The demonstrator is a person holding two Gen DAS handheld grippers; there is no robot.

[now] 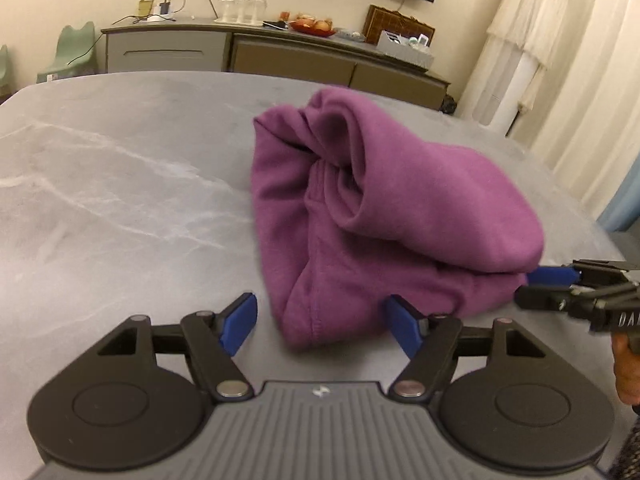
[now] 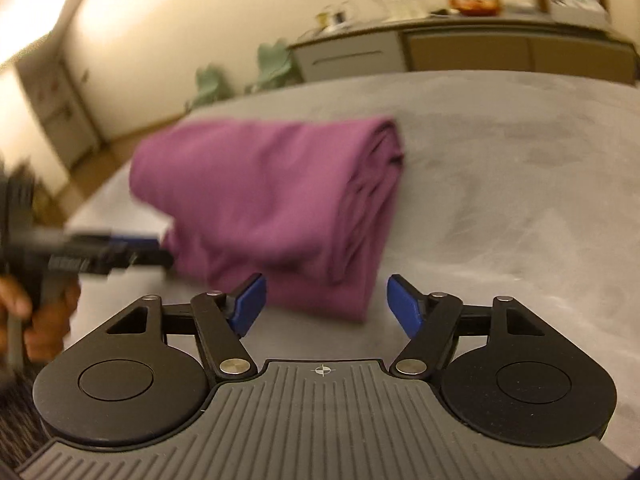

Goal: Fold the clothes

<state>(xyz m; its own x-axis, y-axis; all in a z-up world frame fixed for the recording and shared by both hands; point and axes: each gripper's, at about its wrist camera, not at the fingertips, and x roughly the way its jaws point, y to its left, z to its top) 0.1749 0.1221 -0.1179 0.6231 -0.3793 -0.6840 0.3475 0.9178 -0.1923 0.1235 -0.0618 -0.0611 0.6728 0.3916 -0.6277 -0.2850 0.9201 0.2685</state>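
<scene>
A purple garment lies folded into a thick bundle on the grey marbled table. In the left wrist view my left gripper stands open, its blue pads on either side of the bundle's near corner. My right gripper shows at the right edge of that view, its fingers against the bundle's end. In the right wrist view the garment lies just ahead of my open right gripper, whose pads hold nothing. The left gripper, blurred, is at the bundle's left end.
A long sideboard with a fruit plate, glasses and boxes stands beyond the table. Green chairs are at the far left, white curtains at the right. A hand grips the left tool's handle.
</scene>
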